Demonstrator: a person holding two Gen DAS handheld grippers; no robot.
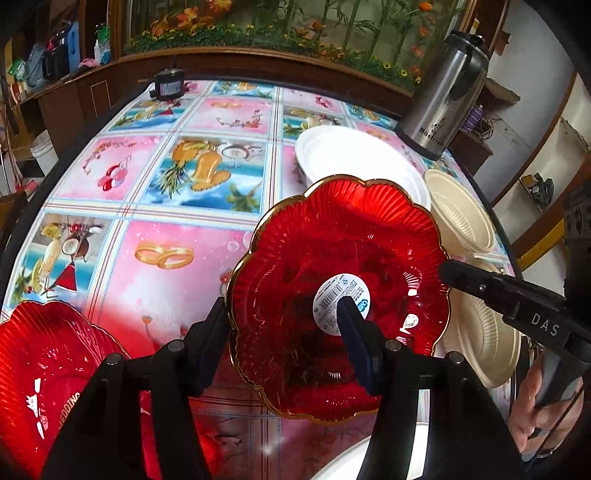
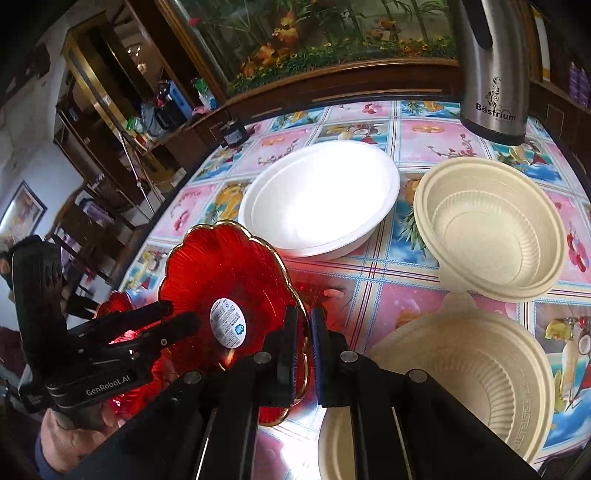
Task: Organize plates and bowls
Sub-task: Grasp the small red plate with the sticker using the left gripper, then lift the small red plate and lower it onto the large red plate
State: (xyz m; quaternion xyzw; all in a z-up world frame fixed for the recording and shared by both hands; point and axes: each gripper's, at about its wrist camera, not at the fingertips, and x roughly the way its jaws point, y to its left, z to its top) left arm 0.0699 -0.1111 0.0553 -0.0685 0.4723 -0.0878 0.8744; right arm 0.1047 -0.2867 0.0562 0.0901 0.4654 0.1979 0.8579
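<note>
A red glass plate (image 1: 332,258) with a gold scalloped rim and a round white label is held tilted above the table; it also shows in the right wrist view (image 2: 229,273). My right gripper (image 2: 303,332) is shut on its rim. My left gripper (image 1: 284,314) is open, its fingers on either side of the plate's left part, one under it and one over it. A second red plate (image 1: 48,354) lies at the lower left. A white bowl (image 2: 321,195) and two cream bowls (image 2: 491,225) (image 2: 461,373) sit on the table.
A steel thermos jug (image 2: 491,74) stands at the table's far right. A small dark jar (image 1: 168,86) sits at the far edge. The table has a colourful patterned cloth (image 1: 177,177). A wooden cabinet with an aquarium (image 1: 295,26) stands behind.
</note>
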